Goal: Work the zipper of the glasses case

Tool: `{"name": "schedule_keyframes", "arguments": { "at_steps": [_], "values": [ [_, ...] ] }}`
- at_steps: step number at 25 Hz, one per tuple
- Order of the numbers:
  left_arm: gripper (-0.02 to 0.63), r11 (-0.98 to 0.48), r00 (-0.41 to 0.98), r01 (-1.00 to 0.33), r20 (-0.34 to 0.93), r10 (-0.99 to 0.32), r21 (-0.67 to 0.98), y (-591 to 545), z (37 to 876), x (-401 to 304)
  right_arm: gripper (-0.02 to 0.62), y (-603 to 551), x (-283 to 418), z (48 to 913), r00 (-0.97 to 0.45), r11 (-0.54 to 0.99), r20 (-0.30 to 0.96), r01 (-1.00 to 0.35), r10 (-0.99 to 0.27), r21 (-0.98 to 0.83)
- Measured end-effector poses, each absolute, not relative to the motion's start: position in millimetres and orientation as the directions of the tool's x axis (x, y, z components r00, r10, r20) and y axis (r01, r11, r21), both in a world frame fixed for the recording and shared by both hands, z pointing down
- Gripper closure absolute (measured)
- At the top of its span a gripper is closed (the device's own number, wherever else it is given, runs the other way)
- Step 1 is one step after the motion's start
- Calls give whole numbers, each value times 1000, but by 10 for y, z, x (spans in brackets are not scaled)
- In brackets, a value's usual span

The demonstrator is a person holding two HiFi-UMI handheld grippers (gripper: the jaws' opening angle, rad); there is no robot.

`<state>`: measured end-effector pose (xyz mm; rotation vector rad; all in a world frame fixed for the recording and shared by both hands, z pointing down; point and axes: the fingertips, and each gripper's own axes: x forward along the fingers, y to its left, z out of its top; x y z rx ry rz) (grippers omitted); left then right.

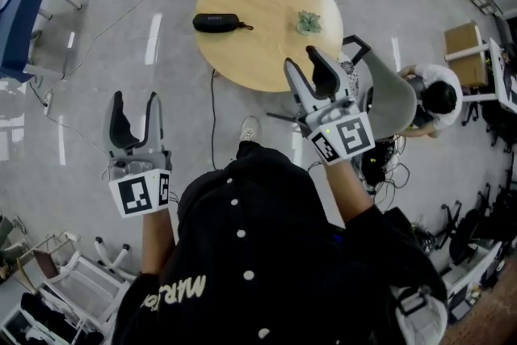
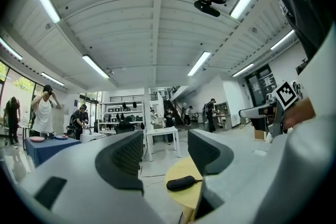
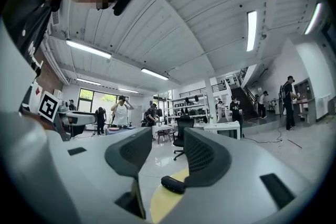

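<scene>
**Both grippers open and empty, off the counter; case untouched**

- Glasses case [image 1: 216, 22]: black, zipped shut as far as the head view shows. It lies flat on the far-left part of the round wooden counter [image 1: 266, 61], near the left rim but fully on the top. A short tab [image 1: 245, 27] sticks out of its right end.
- Small green object [image 1: 308, 23]: on the right part of the counter, well apart from the case. The wood between the two is bare, and so is the strip from the case to the near rim.
- Left gripper [image 1: 135, 98]: held over the floor, left of and short of the counter. Its fingers [image 2: 126, 157] stand wide apart with nothing between them. In its own view the case [image 2: 180, 183] shows through the gap, far off.
- Right gripper [image 1: 301, 59]: fingertips overlap the counter's near-right rim in the head view, and it touches nothing. Its fingers [image 3: 205, 157] are spread, nothing gripped. The case [image 3: 172, 184] sits beyond them, partly behind the right finger.
- Edges: a grey chair [image 1: 392, 101] is just beside the counter's right rim, with a seated person [image 1: 436, 97] behind it. A cable [image 1: 212, 113] runs across the floor from under the near rim. The floor on the left side is open out to a blue table [image 1: 20, 12].
</scene>
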<state>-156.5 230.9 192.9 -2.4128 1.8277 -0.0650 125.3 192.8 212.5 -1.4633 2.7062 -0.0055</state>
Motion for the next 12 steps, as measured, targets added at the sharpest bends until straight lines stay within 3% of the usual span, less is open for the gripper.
{"name": "schedule_keyframes", "arguments": {
  "at_steps": [12],
  "values": [
    [355, -240, 245, -967, -46, -969, -89, 1268, 1909, -1021, 426, 781, 1581, 2111, -608, 609, -46, -793, -793, -26]
  ]
}}
